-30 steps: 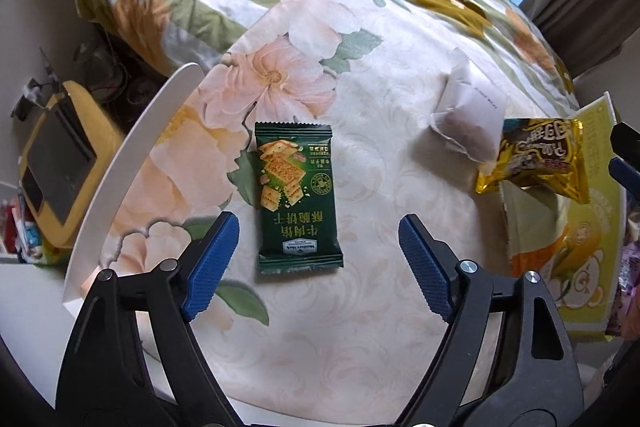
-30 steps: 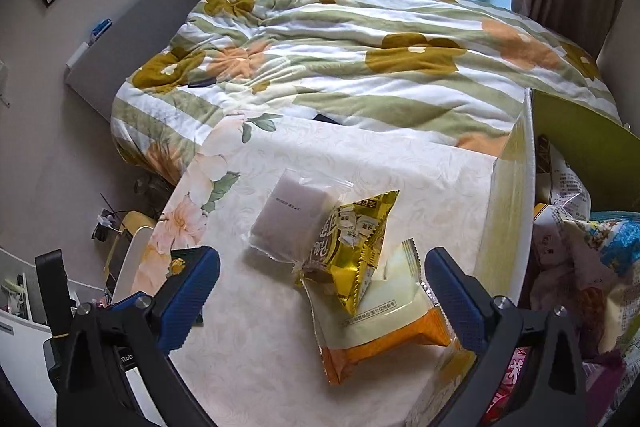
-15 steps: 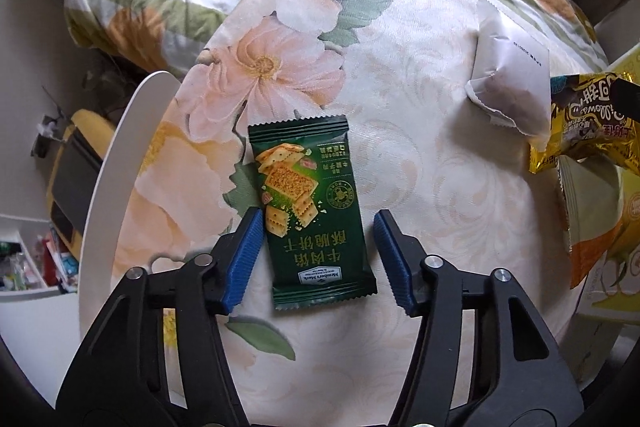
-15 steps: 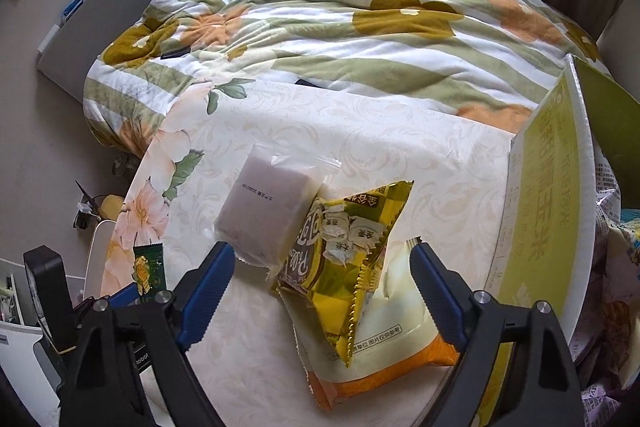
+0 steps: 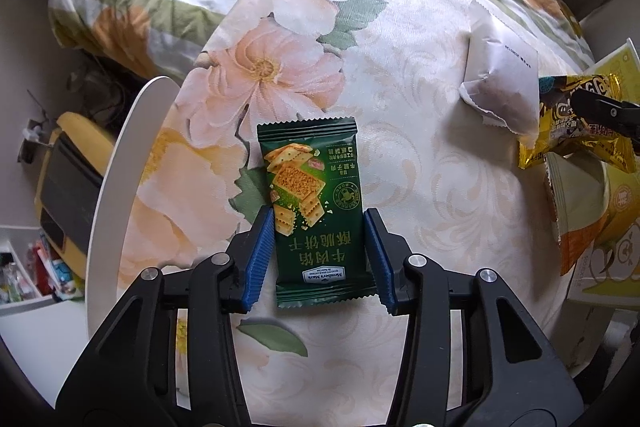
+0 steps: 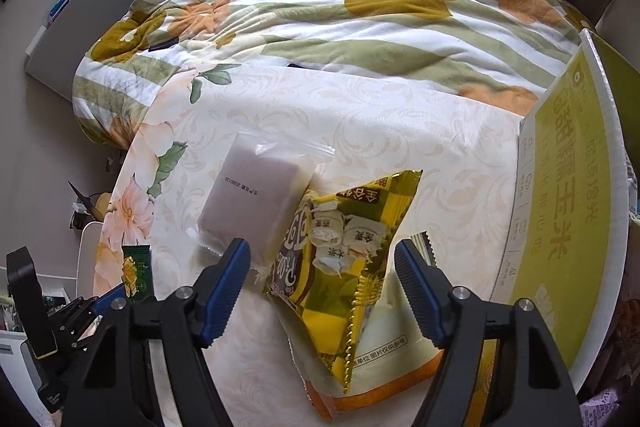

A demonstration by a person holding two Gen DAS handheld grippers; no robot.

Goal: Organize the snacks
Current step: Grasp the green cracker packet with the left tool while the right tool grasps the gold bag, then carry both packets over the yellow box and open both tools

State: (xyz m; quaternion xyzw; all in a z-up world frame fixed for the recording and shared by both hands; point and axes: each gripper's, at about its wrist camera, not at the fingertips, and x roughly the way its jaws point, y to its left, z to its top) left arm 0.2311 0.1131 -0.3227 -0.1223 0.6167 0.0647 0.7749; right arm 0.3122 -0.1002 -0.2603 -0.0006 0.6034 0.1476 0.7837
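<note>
left gripper [image 5: 320, 255]: we see it pinching the green cracker packet [image 5: 316, 211] by its long edges; the blue pads [image 5: 260, 259] touch both sides; jaws just finished closing.
green packet: flat on the table [image 5: 420, 187], print upside down to us, at 12 o'clock from the left gripper.
right gripper [image 6: 322, 287]: half spread, jaws have just been closing; pads not pressing; the yellow snack bag [image 6: 344, 255] sits between them.
yellow bag: lies on an orange-bottomed pouch [image 6: 384, 359] and overlaps the white sachet [image 6: 256, 199] at 11 o'clock.
box [image 6: 568, 211]: yellow-green, at 3 o'clock of the right gripper.
beyond the table: floral quilt [image 6: 340, 11].
</note>
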